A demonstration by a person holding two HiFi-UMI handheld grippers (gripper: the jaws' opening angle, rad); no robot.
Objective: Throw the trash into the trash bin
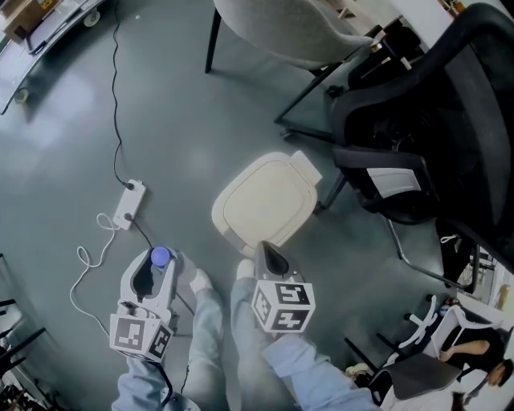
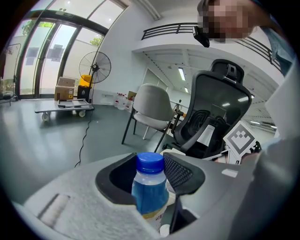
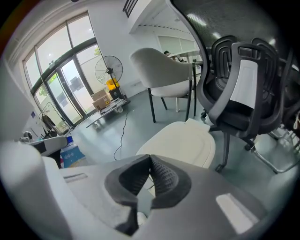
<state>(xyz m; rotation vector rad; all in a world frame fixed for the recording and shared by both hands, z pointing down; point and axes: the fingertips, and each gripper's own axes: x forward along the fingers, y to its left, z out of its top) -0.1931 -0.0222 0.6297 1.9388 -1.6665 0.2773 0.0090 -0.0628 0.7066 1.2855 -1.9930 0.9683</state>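
A clear plastic bottle [image 2: 150, 190] with a blue cap [image 1: 161, 257] and blue label sits between the pads of my left gripper [image 1: 155, 265], which is shut on it just below the cap. The bottle stands upright in the jaws, low over the floor. The trash bin [image 1: 265, 201], cream with a closed lid [image 3: 180, 145], stands on the floor ahead and to the right of the bottle. My right gripper [image 1: 270, 257] hovers at the bin's near edge, its jaws shut with nothing in them [image 3: 150, 165]. The bottle [image 3: 71, 153] also shows at the left of the right gripper view.
A white power strip [image 1: 129, 204] with black and white cables lies on the grey floor left of the bin. A black office chair [image 1: 418, 136] stands close on the bin's right, a white chair [image 1: 273, 24] behind it. A fan [image 2: 95, 65] and trolley [image 2: 63, 107] stand far off.
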